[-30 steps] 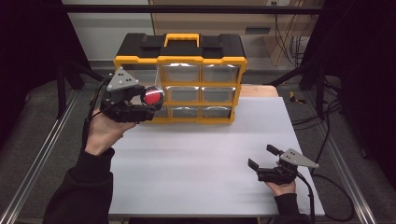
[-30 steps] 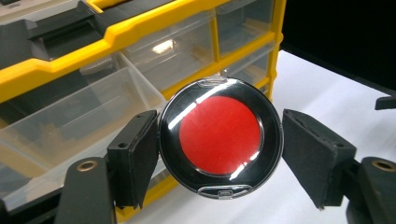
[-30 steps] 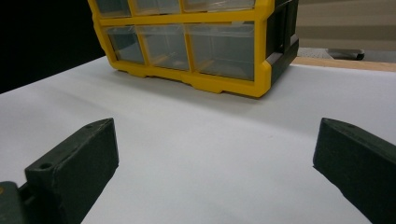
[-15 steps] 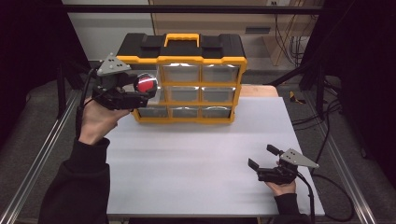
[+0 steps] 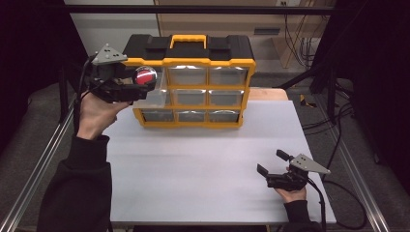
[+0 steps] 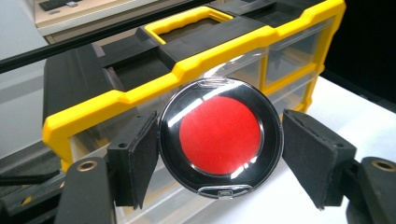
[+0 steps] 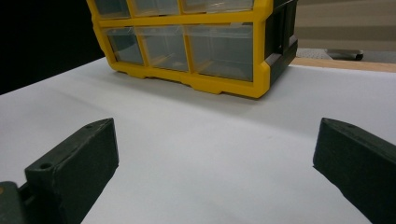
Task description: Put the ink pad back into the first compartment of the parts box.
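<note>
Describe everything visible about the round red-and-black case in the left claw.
The round case is a flat disc with a red centre, a glossy black ring and a clear plastic rim with small tabs at top and bottom. It faces the left gripper view's camera on edge, clamped at its sides between the left claw's foam pads, raised beside the yellow-and-black drawer organiser's upper left corner.

White table (image 5: pixel 203 159) ctr; wood board (image 5: pixel 268 93) at 12 o'clock behind it; cables (image 5: pixel 296 43), prob. power leads, at 1 o'clock.
</note>
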Action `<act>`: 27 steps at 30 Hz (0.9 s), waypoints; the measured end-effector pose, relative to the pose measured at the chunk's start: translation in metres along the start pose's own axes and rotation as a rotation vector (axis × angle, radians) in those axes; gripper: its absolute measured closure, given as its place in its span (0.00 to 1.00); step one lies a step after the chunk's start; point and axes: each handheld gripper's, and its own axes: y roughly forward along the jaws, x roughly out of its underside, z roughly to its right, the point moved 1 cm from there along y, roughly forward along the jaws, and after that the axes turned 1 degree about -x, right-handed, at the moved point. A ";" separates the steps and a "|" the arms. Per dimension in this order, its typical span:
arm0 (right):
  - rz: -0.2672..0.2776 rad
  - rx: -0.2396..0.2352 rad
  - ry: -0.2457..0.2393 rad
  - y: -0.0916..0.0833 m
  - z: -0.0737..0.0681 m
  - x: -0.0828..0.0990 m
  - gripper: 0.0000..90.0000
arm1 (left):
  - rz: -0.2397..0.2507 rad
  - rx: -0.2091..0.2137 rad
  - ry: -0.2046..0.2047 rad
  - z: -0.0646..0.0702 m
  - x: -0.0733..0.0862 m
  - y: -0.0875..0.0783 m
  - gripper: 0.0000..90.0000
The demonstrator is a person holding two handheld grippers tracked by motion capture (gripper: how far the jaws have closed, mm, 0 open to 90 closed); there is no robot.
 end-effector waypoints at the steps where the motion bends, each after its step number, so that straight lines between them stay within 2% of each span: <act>1: 0.000 0.000 0.000 0.000 0.000 0.000 0.01 | -0.002 -0.002 -0.002 -0.001 0.000 0.001 0.31; 12: 0.002 0.002 -0.005 0.000 0.001 0.000 0.01 | -0.029 -0.027 -0.007 -0.018 -0.001 0.014 0.31; 18: 0.002 0.001 -0.004 0.000 0.000 0.000 0.01 | -0.027 -0.028 -0.026 -0.027 -0.001 0.020 0.31; 27: 0.000 0.001 -0.007 0.000 0.000 0.000 0.01 | -0.043 -0.039 -0.037 -0.035 0.002 0.028 0.31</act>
